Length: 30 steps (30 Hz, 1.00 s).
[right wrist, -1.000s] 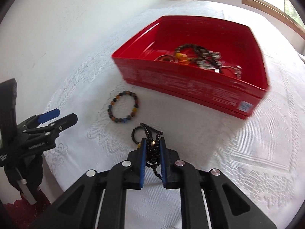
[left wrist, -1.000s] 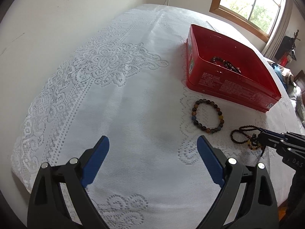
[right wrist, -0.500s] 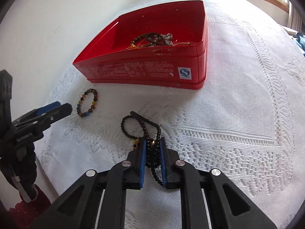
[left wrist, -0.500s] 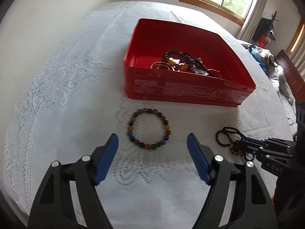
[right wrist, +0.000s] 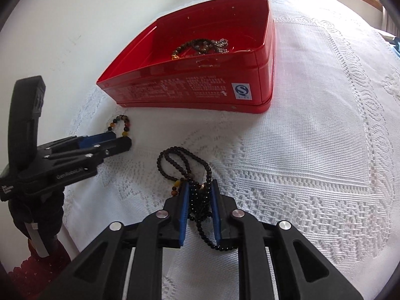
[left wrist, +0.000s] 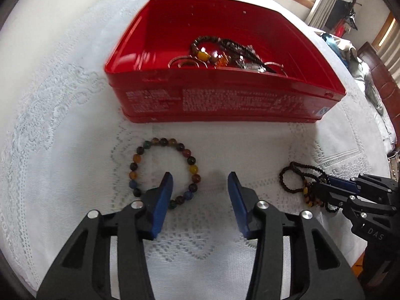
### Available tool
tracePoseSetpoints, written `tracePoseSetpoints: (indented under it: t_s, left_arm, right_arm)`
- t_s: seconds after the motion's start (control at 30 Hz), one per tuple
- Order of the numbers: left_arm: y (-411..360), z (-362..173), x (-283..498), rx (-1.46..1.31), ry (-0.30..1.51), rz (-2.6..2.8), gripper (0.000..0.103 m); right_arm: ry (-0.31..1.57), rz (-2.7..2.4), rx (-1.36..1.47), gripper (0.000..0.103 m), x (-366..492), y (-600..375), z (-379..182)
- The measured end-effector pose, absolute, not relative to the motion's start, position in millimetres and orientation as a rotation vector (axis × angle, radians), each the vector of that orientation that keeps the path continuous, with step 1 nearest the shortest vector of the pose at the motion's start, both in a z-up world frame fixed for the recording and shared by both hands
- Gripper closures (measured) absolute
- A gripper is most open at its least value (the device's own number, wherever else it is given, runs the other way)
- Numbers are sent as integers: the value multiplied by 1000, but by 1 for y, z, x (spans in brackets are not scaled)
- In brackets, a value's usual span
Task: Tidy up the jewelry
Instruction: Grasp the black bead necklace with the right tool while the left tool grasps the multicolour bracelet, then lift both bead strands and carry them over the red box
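**Both hand-held grippers at bracelets, tin waiting**

The step in hand is the pick-up of the last loose pieces; the left hand-held gripper (left wrist: 200, 187) is closing its jaws around the near-right arc of the multicoloured round-bead bracelet (left wrist: 163, 170), one blue pad inside the ring and one outside, not yet pressing on the beads; the right hand-held gripper (right wrist: 198, 200) is clenched on the bunched strand of small black beads (right wrist: 185, 167), part of which trails loose on the white lace cloth (right wrist: 312, 150) of the desk; both pieces lie just in front of the open red rectangular metal tin (left wrist: 225, 100). The next move, as I judge it, calls for a firm pinch on the beads, a lift clear of the near wall, then a release over the tin; the tin already holds a tangle of brown bead strands, amber beads and thin metal rings (left wrist: 225, 55).
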<state>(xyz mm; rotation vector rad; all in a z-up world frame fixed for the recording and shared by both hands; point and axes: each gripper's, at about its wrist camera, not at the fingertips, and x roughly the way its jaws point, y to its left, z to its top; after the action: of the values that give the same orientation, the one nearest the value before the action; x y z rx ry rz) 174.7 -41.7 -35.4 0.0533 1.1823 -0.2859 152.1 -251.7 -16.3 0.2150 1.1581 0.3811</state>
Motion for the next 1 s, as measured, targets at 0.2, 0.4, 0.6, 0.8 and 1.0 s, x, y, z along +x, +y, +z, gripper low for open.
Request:
tracePoseSetpoints:
  t_s: [0.2,0.4,0.6,0.8,1.0]
  left_arm:
    - [-46,-40,177,78,1168,-266,82]
    - [-40,-42,181,62,1165,-240,97]
    - [-25,-35,172,22,1158,-221,97]
    - [-17,-24,166,-2,1138,-231,97]
    - [-16,-22,158,-13,1135,-244,97]
  right_arm:
    - [1159,380,208,87,154,-248,-17]
    - [1165,374,206,84,154,-247,-15]
    - [1185,379,215,64,154,-242,-11]
    - [1181,331,167,54,155,-243,-8]
    - [1191,323,93,52,155,-235,-13]
